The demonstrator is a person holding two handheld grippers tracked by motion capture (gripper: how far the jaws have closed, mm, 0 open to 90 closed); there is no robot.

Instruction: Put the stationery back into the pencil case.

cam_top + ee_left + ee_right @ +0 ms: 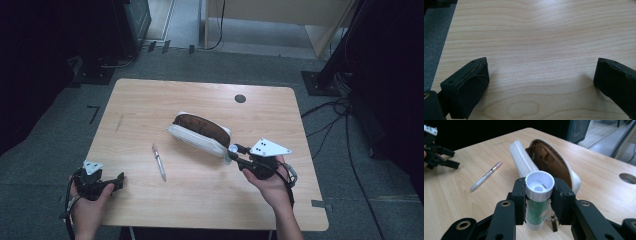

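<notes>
My right gripper (235, 154) (539, 195) is shut on a glue stick (538, 185) (233, 148) with a white cap and a green label, held upright between the pads just above the table. Right behind it lies an open white pencil case (200, 132) (554, 162) with a brown lining, its mouth facing up. A pale pen (159, 162) (486, 176) lies on the wood to the case's left. My left gripper (119, 181) (541, 77) rests near the table's front left corner, jaws wide open over bare wood.
The wooden table (150, 100) has a round cable hole (240, 98) (627, 178) near its far edge. Grey carpet surrounds it, with dark equipment stands and cables (340, 115) to the right and rear. The left table edge (444, 50) runs close beside my left gripper.
</notes>
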